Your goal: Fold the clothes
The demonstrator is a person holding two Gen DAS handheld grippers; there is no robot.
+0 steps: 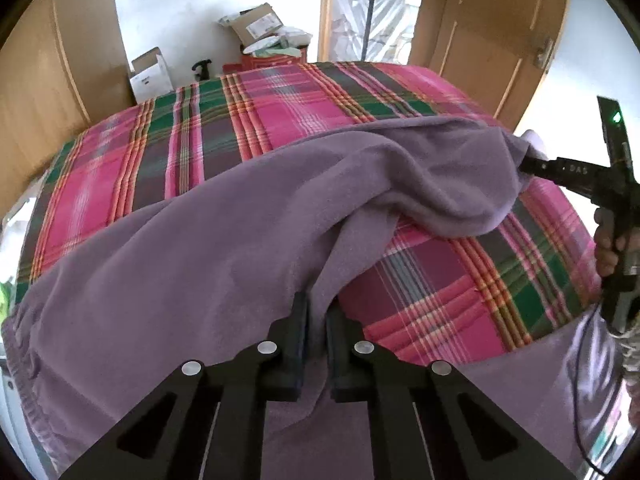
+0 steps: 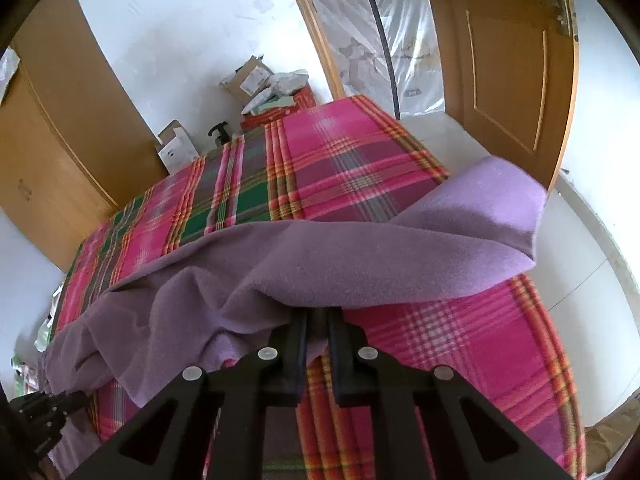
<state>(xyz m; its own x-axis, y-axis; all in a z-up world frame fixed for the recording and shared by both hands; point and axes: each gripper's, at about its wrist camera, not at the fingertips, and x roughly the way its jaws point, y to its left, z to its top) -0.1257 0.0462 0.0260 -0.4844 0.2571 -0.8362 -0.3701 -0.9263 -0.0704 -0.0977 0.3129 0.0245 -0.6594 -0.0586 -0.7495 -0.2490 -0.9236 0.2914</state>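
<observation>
Black left gripper (image 1: 316,312) lowest in the left wrist view, jaws narrow, pinched on a fold of purple cloth (image 1: 192,248). Cloth spread over the near half of the plaid bed cover (image 1: 280,112), draped off the near edge of the bed, bunched and lifted toward the far right side. Right gripper (image 1: 524,164) seen there from the side, tip buried in the raised cloth edge, a hand (image 1: 608,240) wrapped round its handle, a green light glowing on top of its body. From the right wrist view: right gripper (image 2: 317,320) with jaws nearly together, clamped on a thin purple cloth (image 2: 320,264) edge, a loose flap of it sticking up and out past the right side of the bed cover (image 2: 340,168). Left gripper (image 2: 44,408) just visible at the bed's near left corner, under the hanging cloth. Beyond the far end of the bed: open cardboard boxes (image 1: 256,24) against a white wall, a wooden wardrobe (image 1: 52,80) to the left of the bed, a wooden door (image 2: 508,60) to the right.
</observation>
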